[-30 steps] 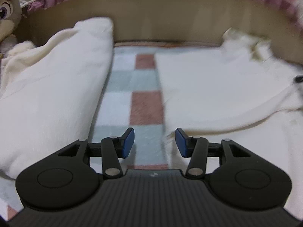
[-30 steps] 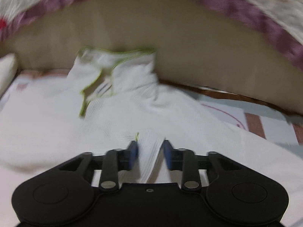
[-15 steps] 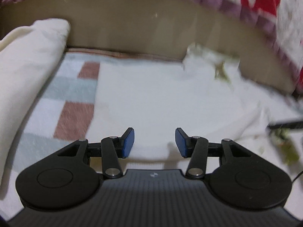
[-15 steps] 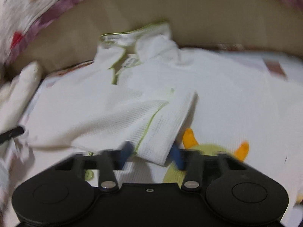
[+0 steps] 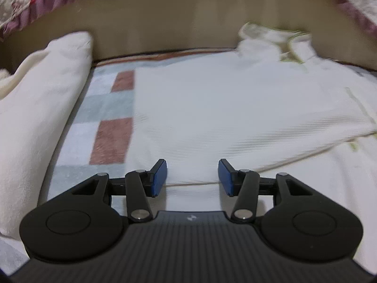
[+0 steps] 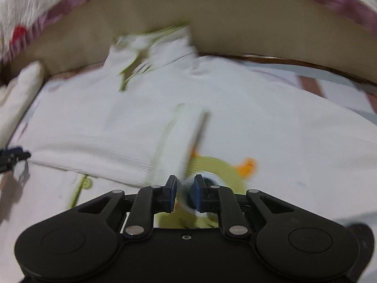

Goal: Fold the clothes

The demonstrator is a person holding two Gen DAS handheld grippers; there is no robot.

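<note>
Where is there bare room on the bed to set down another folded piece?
A bare strip of checked blanket runs between the cream bundle on the left and the white shirt. The shirt fills the middle and right, up to the headboard.

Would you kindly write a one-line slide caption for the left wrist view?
Left gripper open over the folded edge of a white shirt on a checked blanket.
</note>
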